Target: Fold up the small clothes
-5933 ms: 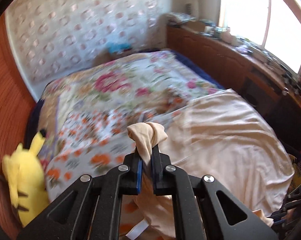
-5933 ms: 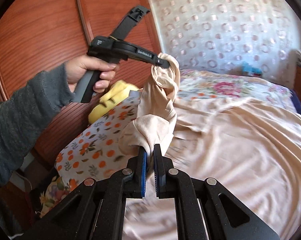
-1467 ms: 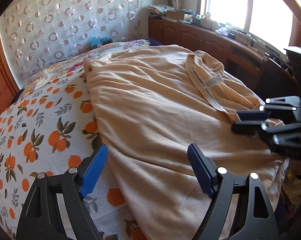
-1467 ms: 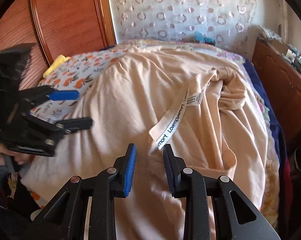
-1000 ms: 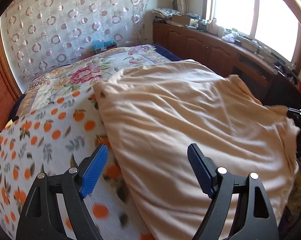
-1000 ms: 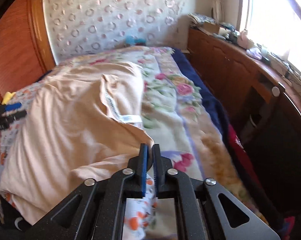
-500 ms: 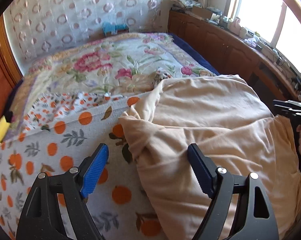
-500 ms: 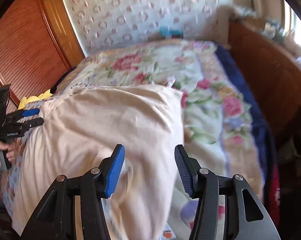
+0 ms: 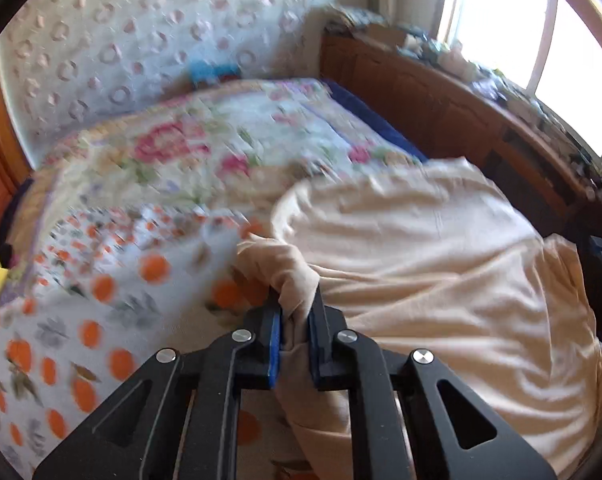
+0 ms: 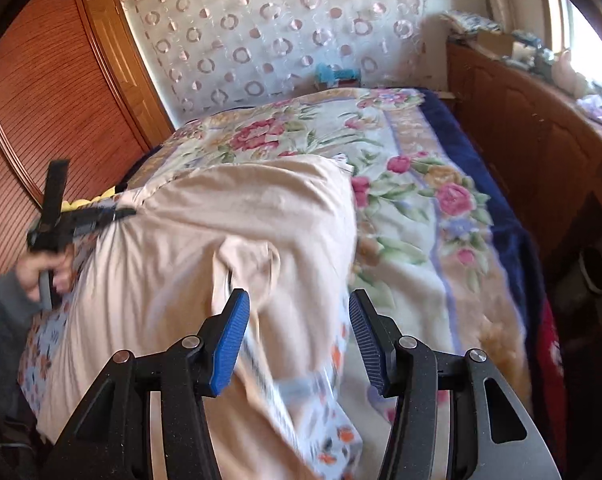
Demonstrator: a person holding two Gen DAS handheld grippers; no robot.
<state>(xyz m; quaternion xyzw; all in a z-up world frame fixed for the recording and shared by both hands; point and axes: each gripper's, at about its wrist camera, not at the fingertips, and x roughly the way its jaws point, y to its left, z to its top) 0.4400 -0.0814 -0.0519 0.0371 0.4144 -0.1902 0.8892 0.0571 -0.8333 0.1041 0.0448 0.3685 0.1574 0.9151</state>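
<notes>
Left gripper (image 9: pixel 295 320) fingers just closed, clamping peach garment (image 9: pixel 421 272); right gripper (image 10: pixel 297 340) fingers apart above it

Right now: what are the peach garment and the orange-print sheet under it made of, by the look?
Peach garment: seems a soft matte knit, perhaps cotton jersey; it drapes in fine wrinkles and bunches where the left gripper pinches it. Orange-print sheet: looks like thin matte woven cloth, printed; too blurred to confirm the weave.

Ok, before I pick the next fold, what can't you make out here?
- Left wrist view: orange-print sheet and floral blanket motion-blurred; the left gripper hides the garment corner it pinches.
- Right wrist view: garment's near edge, under the open right gripper, blurred and cut off.
</notes>
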